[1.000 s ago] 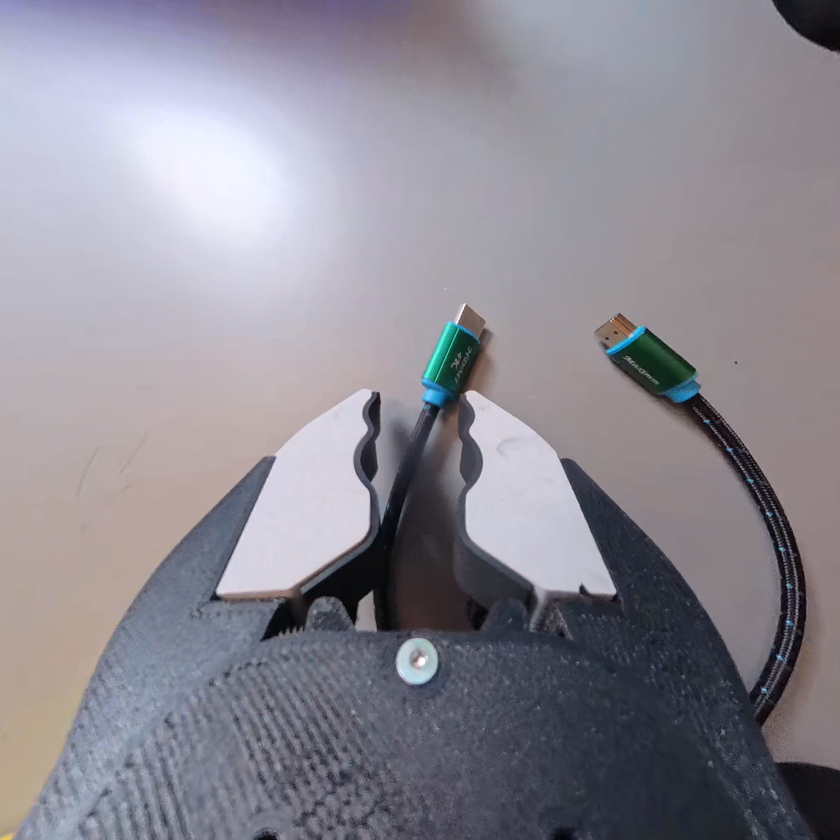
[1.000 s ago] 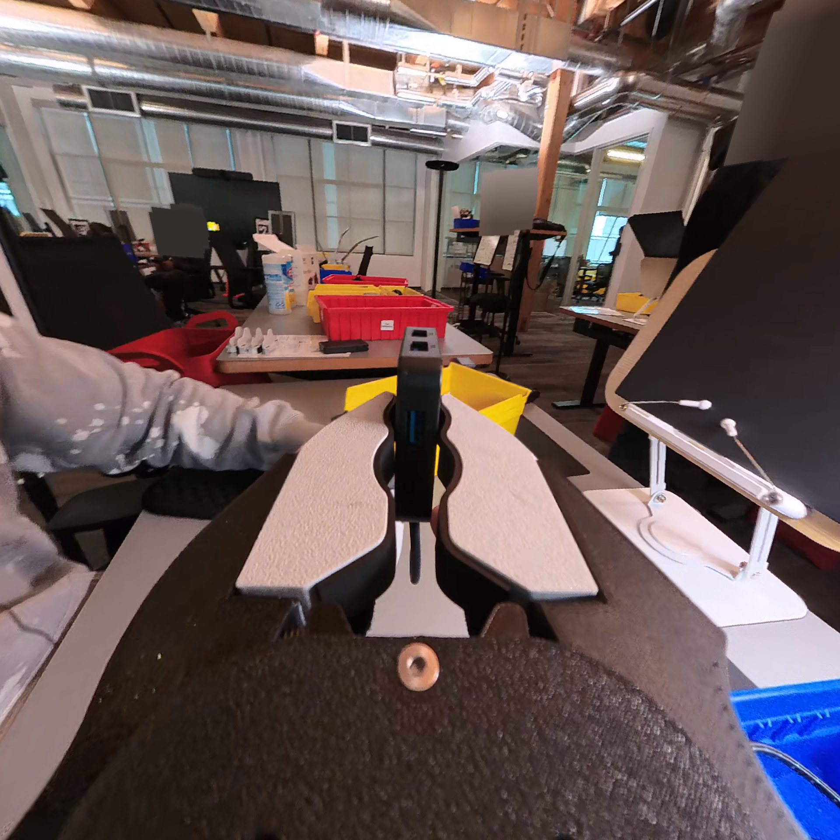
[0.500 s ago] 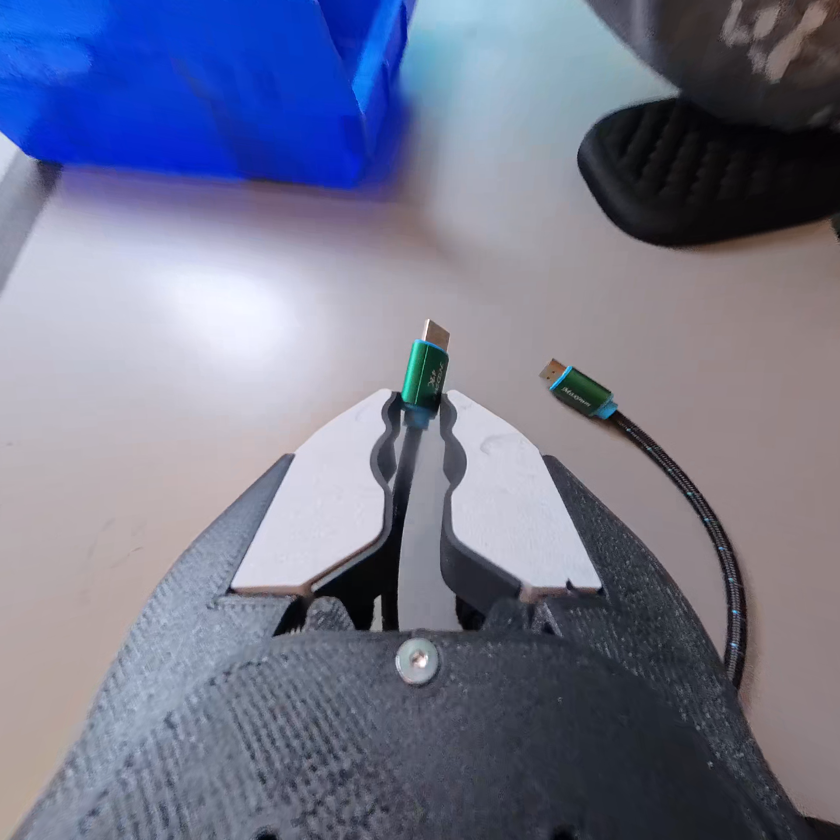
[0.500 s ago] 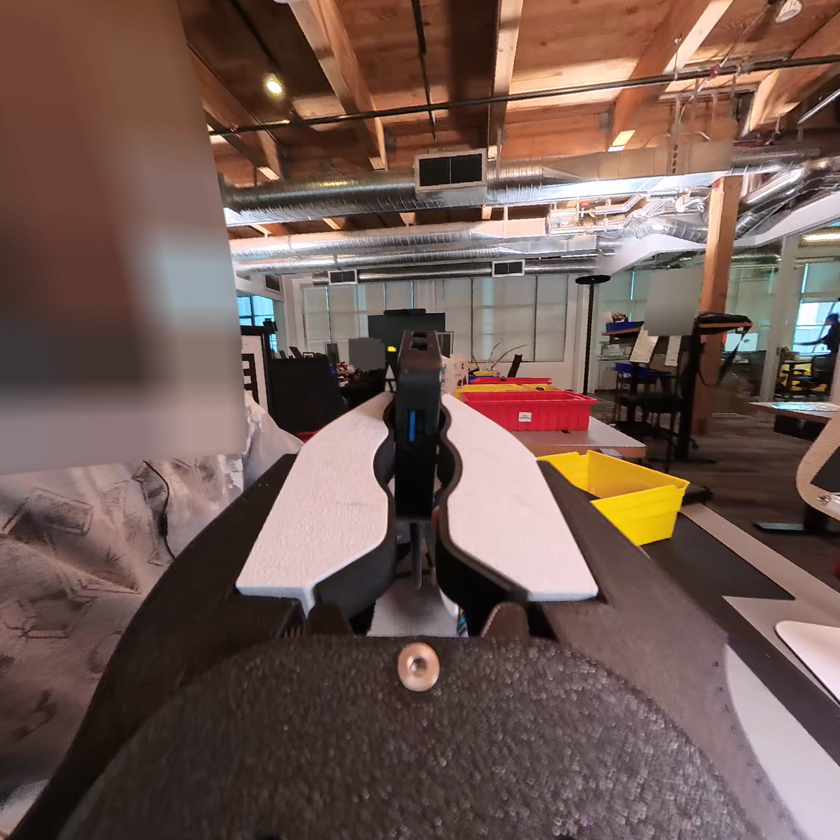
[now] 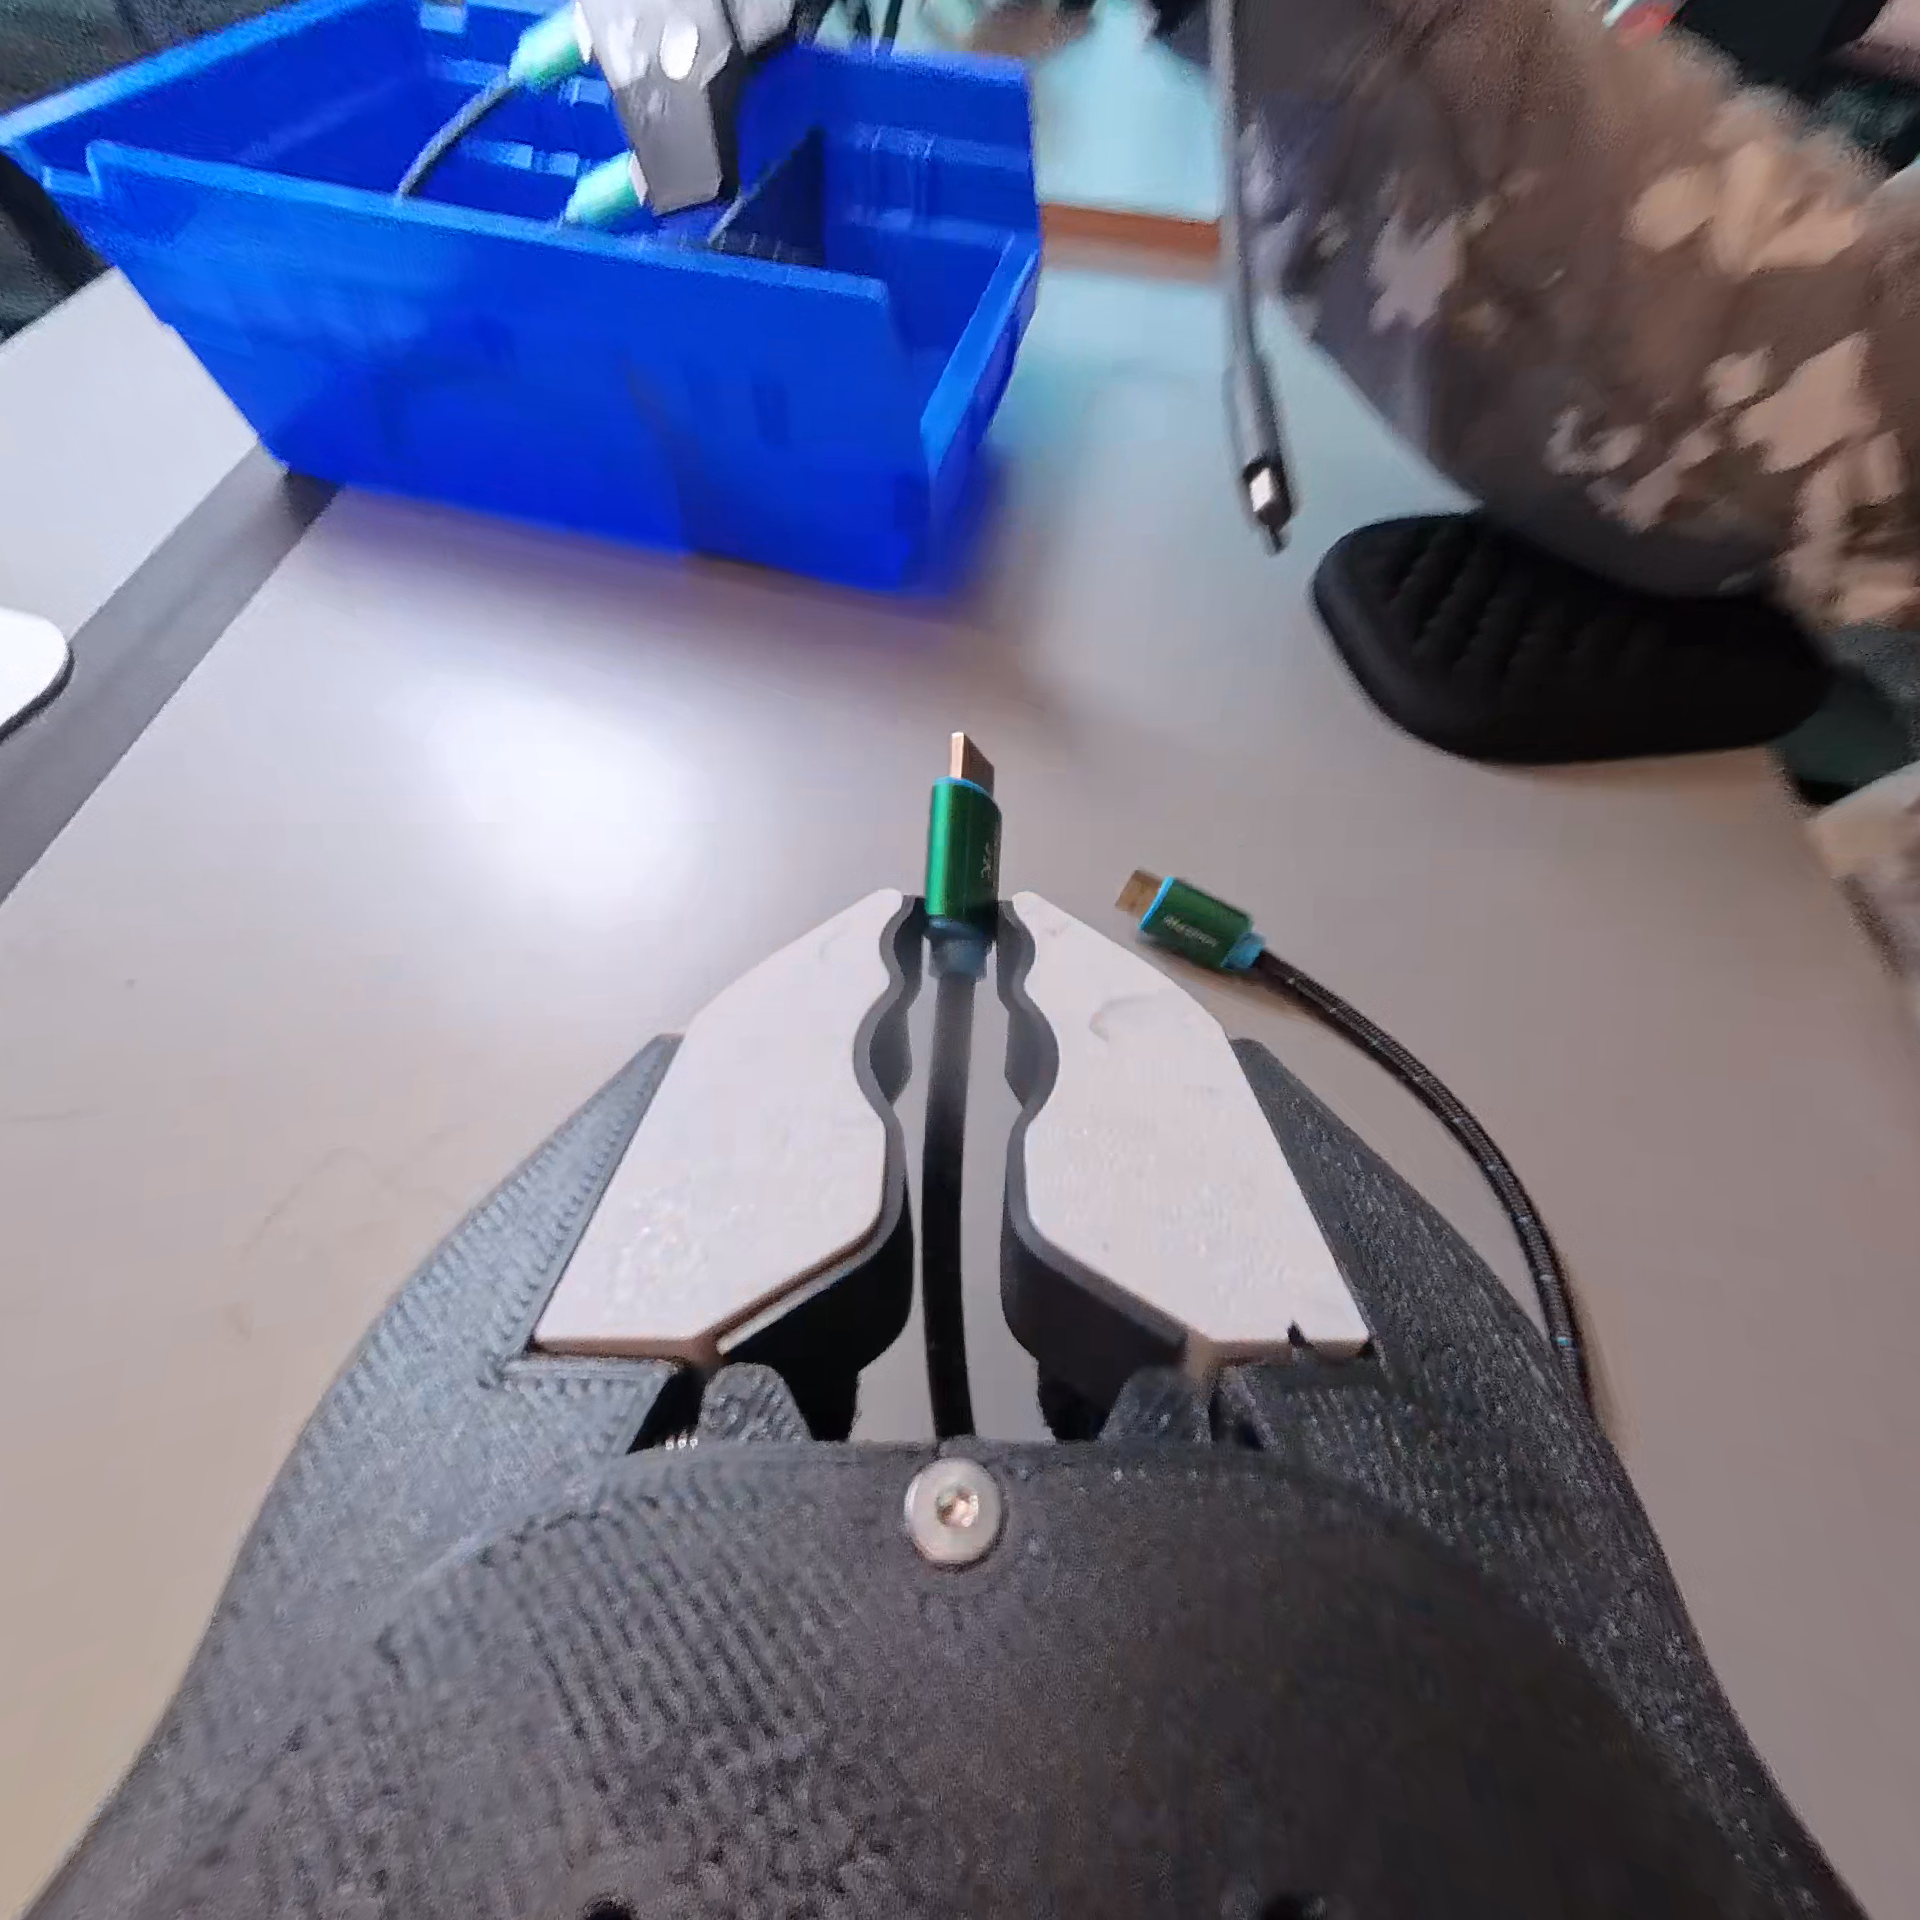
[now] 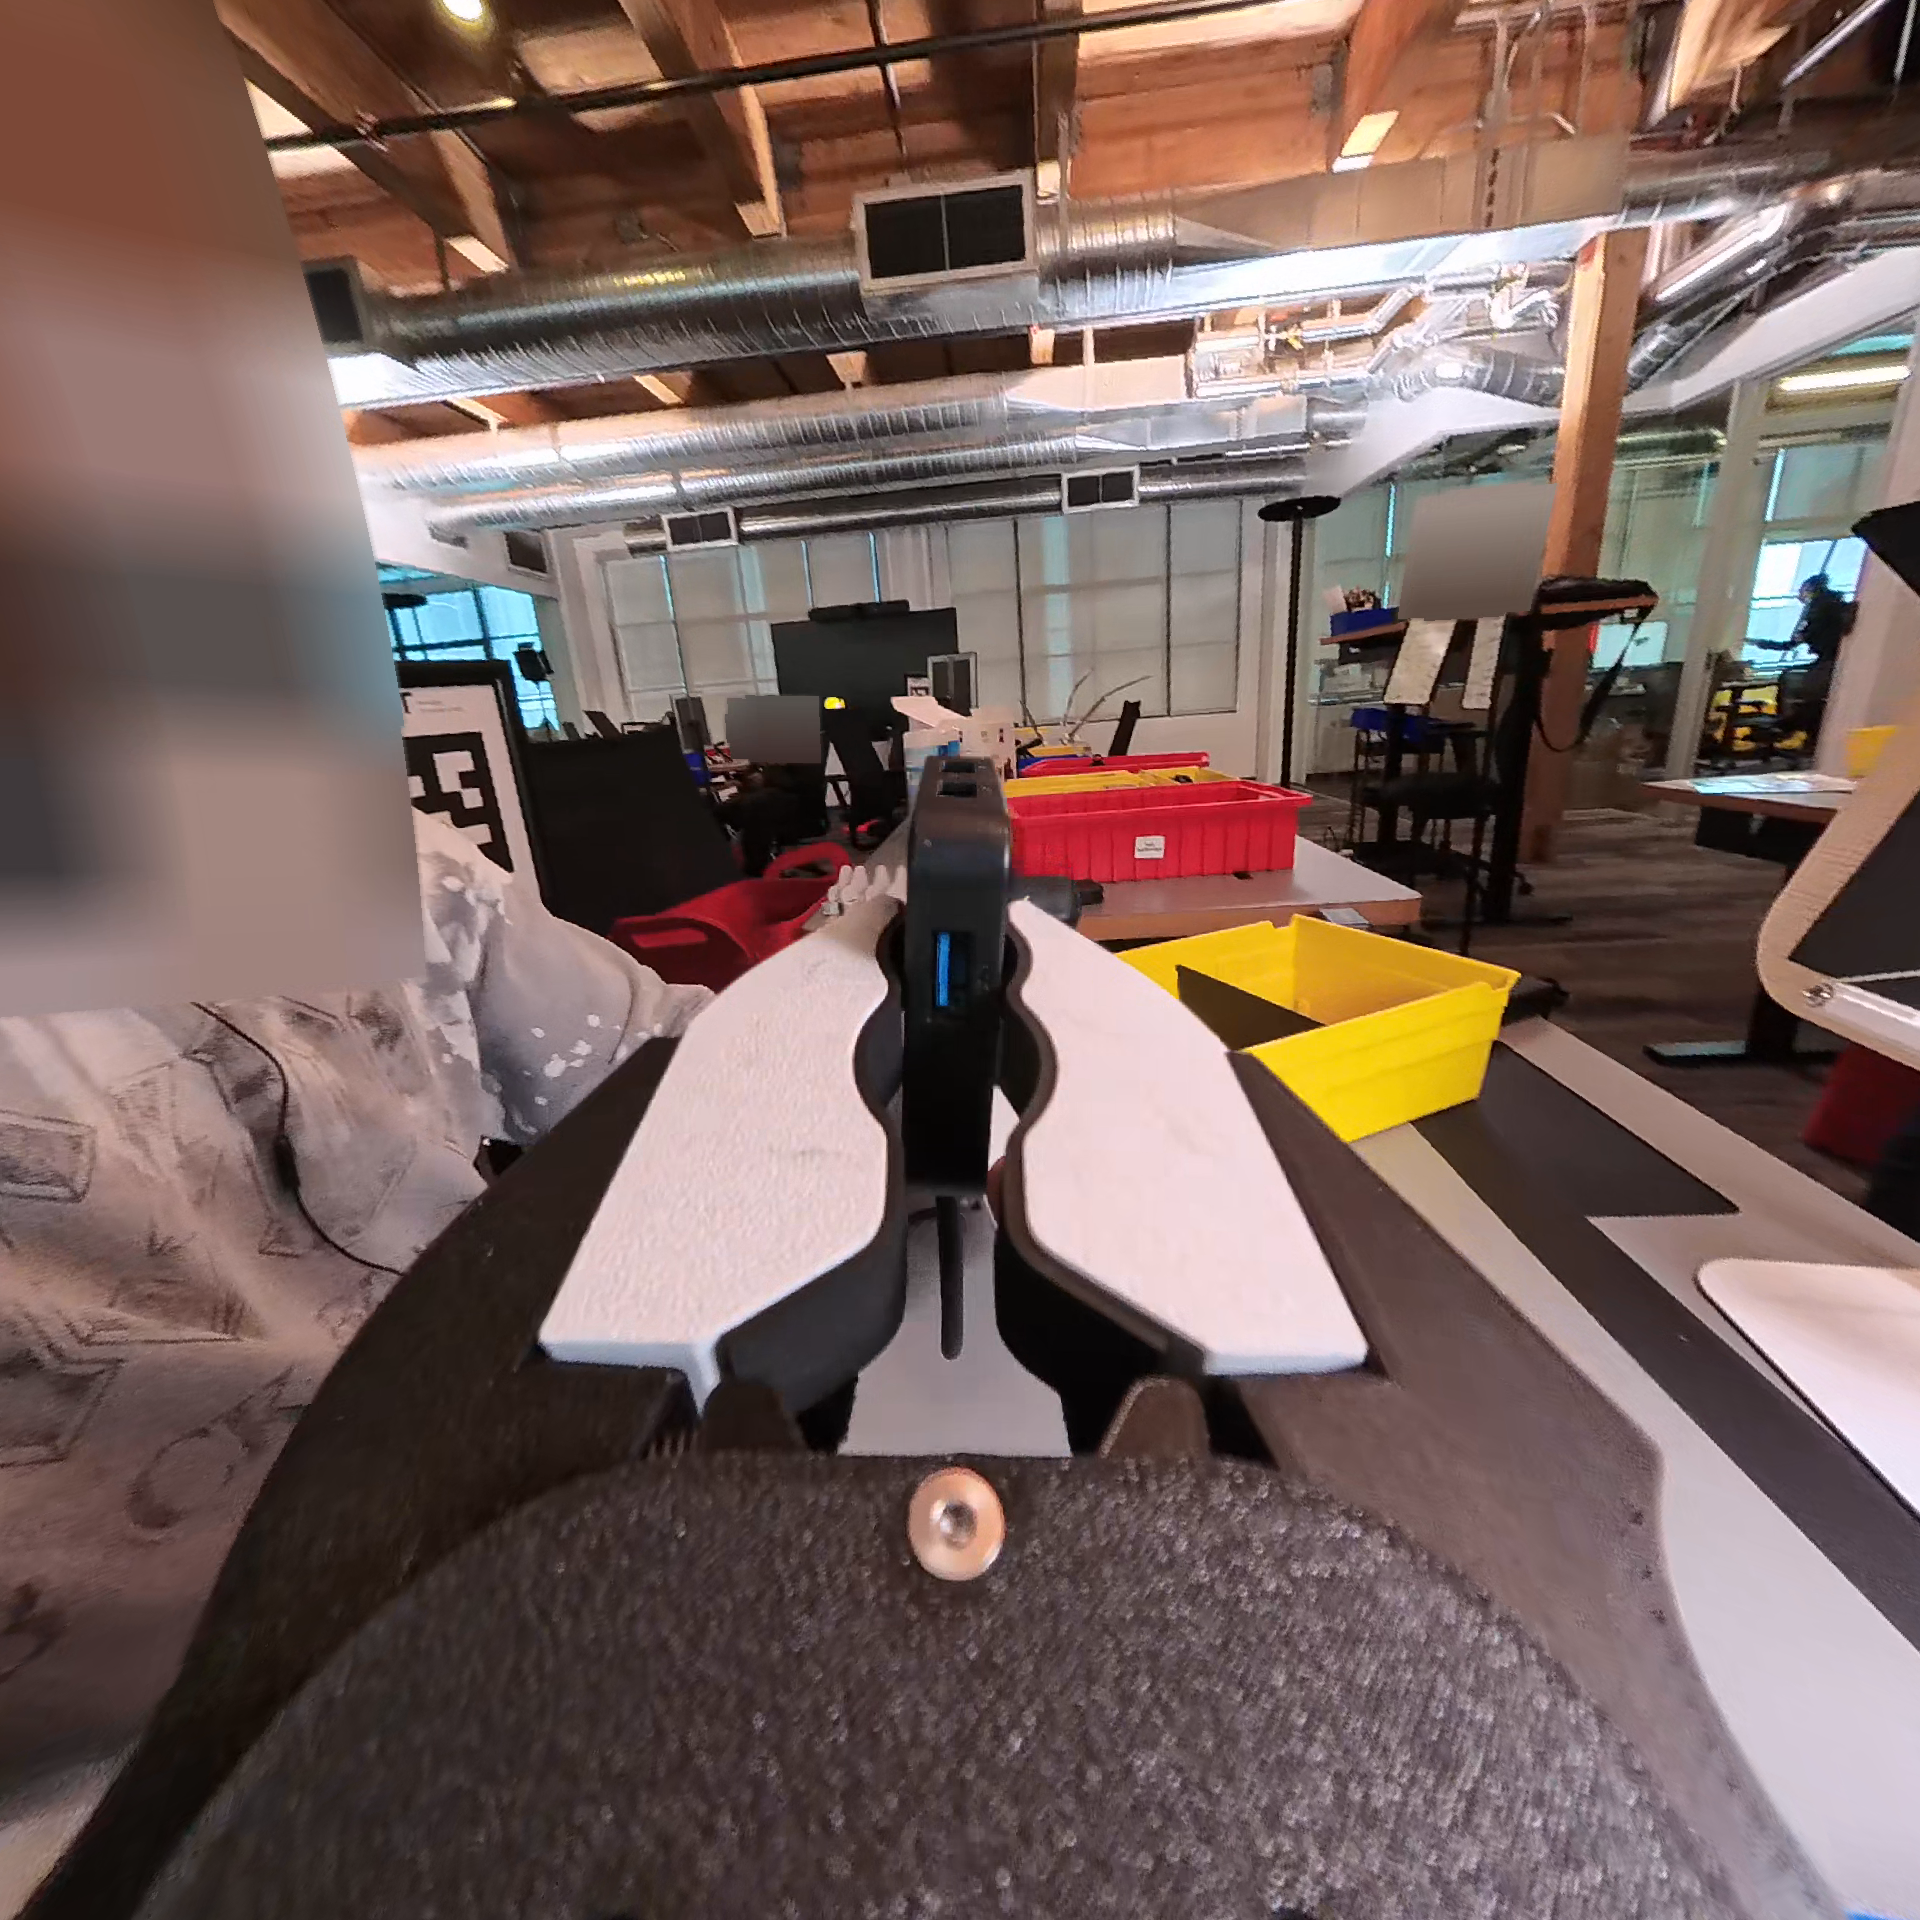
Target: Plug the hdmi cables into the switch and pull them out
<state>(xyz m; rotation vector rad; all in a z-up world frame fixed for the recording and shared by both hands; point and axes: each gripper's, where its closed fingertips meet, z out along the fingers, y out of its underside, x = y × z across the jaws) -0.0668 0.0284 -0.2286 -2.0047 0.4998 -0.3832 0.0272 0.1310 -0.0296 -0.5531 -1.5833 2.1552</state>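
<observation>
We hold the left gripper (image 5: 961, 914) low over the grey table (image 5: 436, 831), pointing ahead and a little down. Its two fingers (image 5: 769, 1132) are almost closed and pinch the green plug (image 5: 964, 860) of a black cable (image 5: 943, 1195). The plug sticks out past the tips with its metal end up front. A second green plug (image 5: 1195, 925) lies on the table just to the right, with its braided cable curling back. A blue bin (image 5: 582, 343) sits farther off.

We hold the right gripper (image 6: 954, 914) up high, pointing out across the room. Its fingers (image 6: 1143, 1164) squeeze the black switch (image 6: 956, 935), which stands on edge between them. A yellow bin (image 6: 1382, 1029) sits on the table to the right.
</observation>
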